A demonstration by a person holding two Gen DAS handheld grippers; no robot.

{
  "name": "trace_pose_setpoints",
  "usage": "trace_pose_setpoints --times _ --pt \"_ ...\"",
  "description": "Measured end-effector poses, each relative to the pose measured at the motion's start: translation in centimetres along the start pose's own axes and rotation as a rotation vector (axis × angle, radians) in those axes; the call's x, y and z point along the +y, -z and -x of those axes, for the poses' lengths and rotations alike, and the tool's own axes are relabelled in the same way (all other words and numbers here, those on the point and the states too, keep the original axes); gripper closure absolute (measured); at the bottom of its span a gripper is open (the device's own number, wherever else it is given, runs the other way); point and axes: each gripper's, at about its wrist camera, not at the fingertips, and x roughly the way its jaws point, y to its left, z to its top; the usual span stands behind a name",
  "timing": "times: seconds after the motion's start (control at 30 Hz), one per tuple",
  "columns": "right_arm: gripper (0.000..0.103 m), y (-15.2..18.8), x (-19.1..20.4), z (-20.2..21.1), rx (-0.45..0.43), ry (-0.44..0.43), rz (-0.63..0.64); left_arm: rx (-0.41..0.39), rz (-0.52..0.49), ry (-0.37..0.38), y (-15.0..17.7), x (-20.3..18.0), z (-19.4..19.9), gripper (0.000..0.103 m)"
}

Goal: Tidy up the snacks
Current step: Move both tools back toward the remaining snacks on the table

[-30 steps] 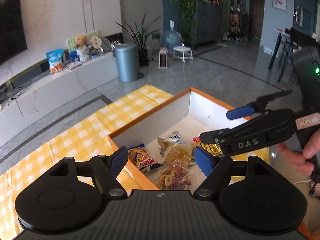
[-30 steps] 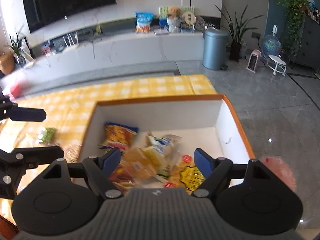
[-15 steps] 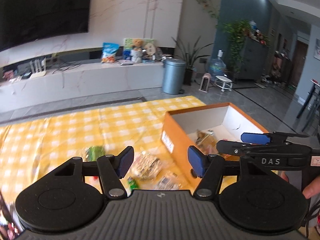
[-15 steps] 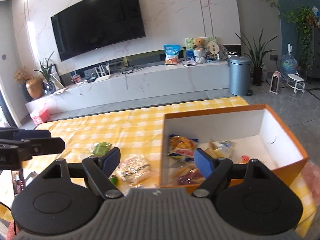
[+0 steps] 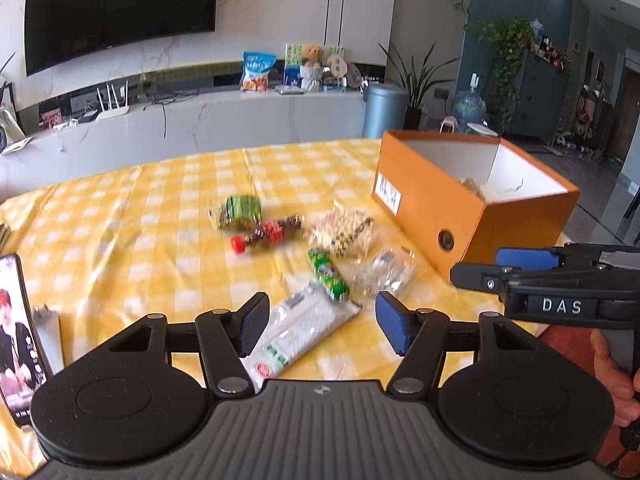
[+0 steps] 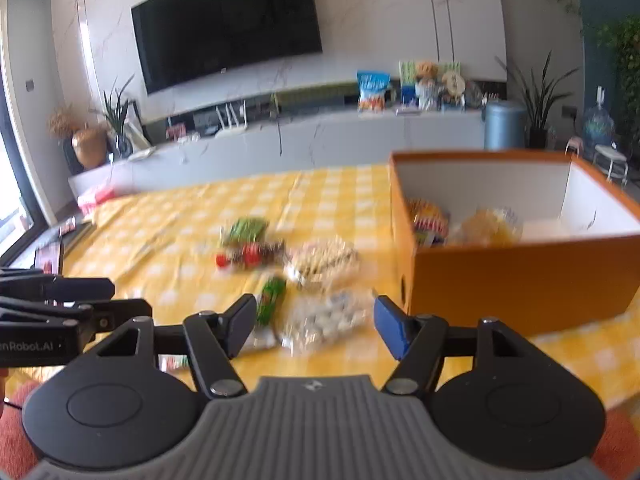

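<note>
Ahead of my grippers, the yellow-checked tablecloth [image 5: 120, 216] carries loose snack packets [image 5: 340, 230], the orange box [image 5: 436, 208] right, a phone [image 5: 16, 332] left.

Left wrist view: looking forward and down between own fingers, low over the yellow checked cloth [image 5: 120, 216], white packet [image 5: 304, 328] nearest ahead, orange box [image 5: 472, 208] ahead to the right. Right wrist view: same slant, box [image 6: 520, 276] closer on the right. Shared: loose snack packets [image 6: 320, 260], box, cloth, television wall. Each view catching the other claw at its edge.
</note>
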Motion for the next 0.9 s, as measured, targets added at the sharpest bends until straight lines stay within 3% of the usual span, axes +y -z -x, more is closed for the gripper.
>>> trace_pose_setpoints --times 0.23,0.63,0.9 --pt "0.038 2.9 -0.1 -2.1 0.137 0.006 -0.019 0.041 -0.004 -0.010 3.3 0.4 -0.8 0.030" --pt "0.036 2.8 0.0 -4.6 0.201 0.033 -0.039 0.068 -0.091 -0.001 4.4 1.2 -3.1 0.018" --pt "0.032 1.9 0.5 -6.3 0.209 0.043 -0.045 0.130 -0.290 0.018 4.0 1.9 -6.3 0.015"
